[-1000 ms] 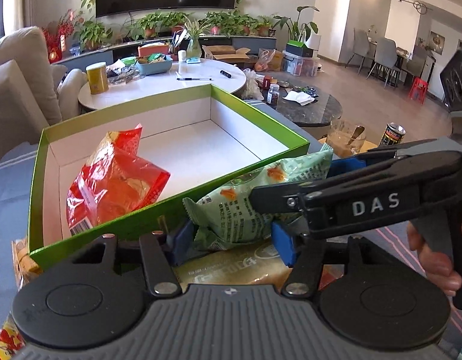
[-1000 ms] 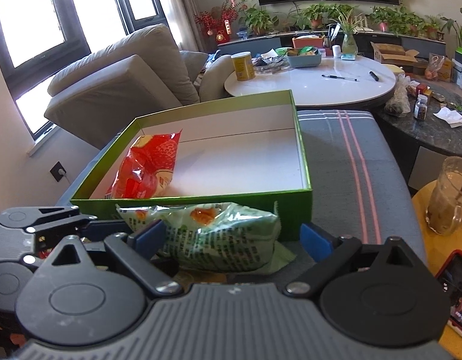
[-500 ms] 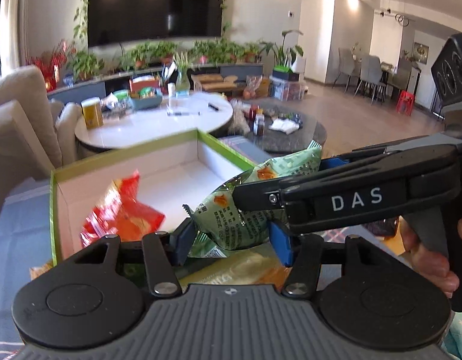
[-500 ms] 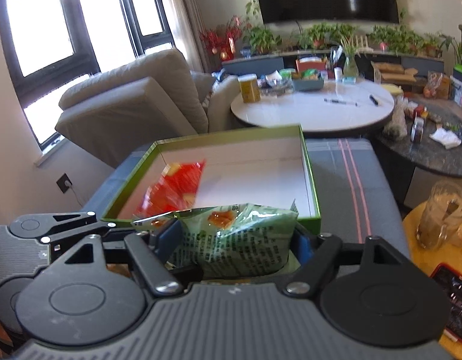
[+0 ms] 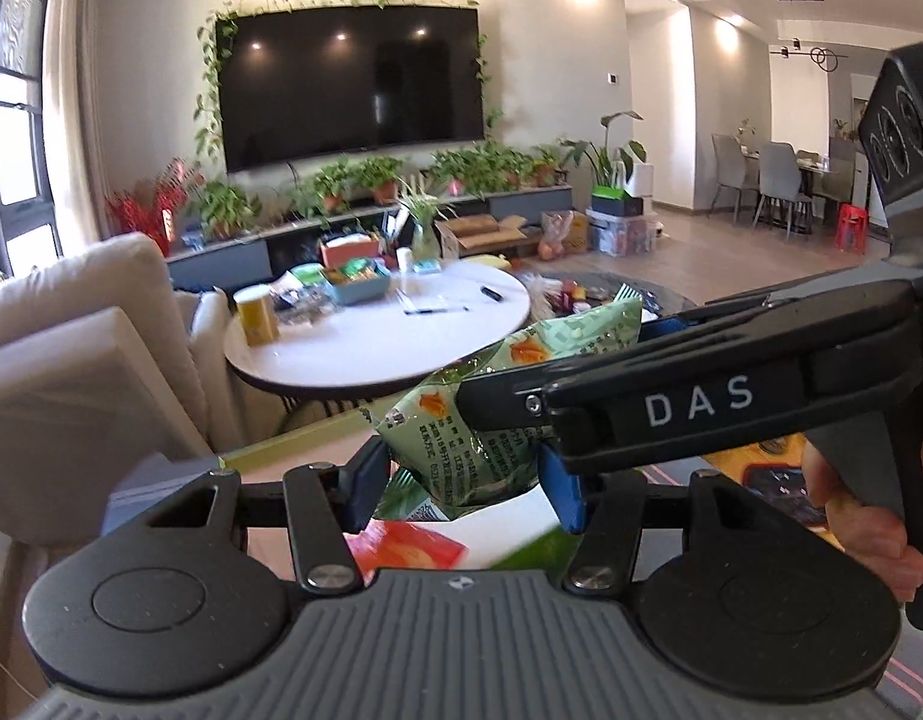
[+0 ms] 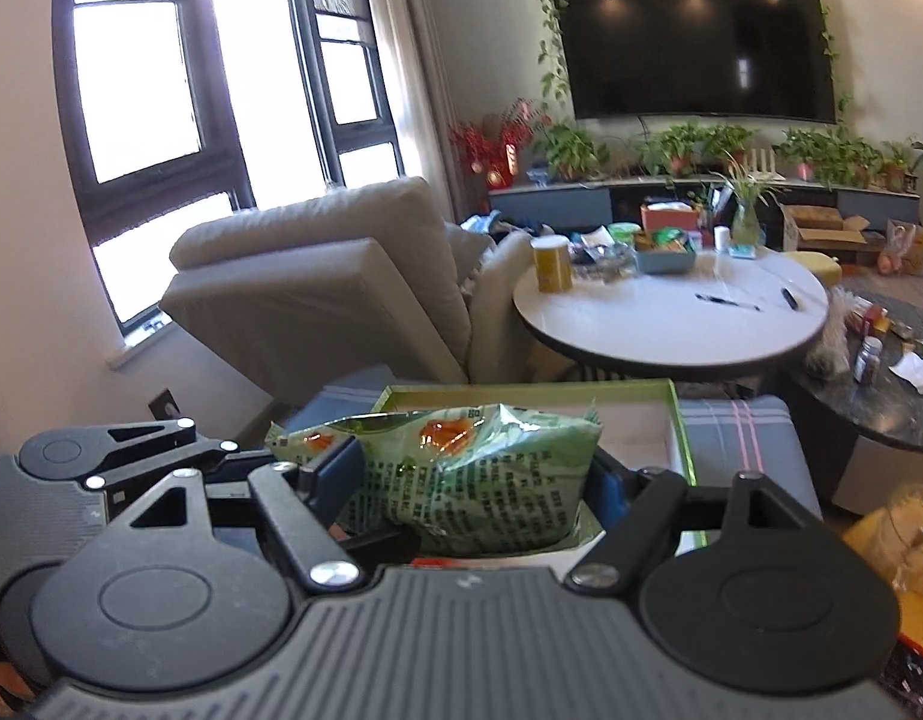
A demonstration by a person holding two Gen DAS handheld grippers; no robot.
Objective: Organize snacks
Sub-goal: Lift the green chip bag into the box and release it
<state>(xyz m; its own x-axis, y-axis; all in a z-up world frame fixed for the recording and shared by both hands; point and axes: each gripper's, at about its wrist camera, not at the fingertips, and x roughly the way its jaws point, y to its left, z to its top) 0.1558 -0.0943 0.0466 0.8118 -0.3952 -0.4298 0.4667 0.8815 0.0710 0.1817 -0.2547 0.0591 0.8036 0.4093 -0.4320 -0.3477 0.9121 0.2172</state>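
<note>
**Left wrist view: green snack bag pinched from both sides, up over the box**

Left gripper (image 5: 461, 483) clamped on the green snack bag (image 5: 461, 444), blue pads (image 5: 560, 489) pressing into the crinkled lower end. Crossing in from the right, the right gripper (image 5: 587, 360) with its "DAS" label, gripped by a hand (image 5: 869, 528) at the frame edge, biting the same bag higher up. Bag clear of the surface, tilted, top corner poking up against the white round table (image 5: 377, 348) behind.

Over to the right wrist view: same green bag squeezed between both blue pads (image 6: 335, 474), puffed out in the middle, orange print on top. Green-rimmed box (image 6: 680, 420) directly below and behind, white floor showing. Left gripper's black linkage peeking in at the left edge.

Back on the left wrist view: red snack packet (image 5: 410, 549) lying low under the bag, inside the box, green box rim blurred alongside.
</note>
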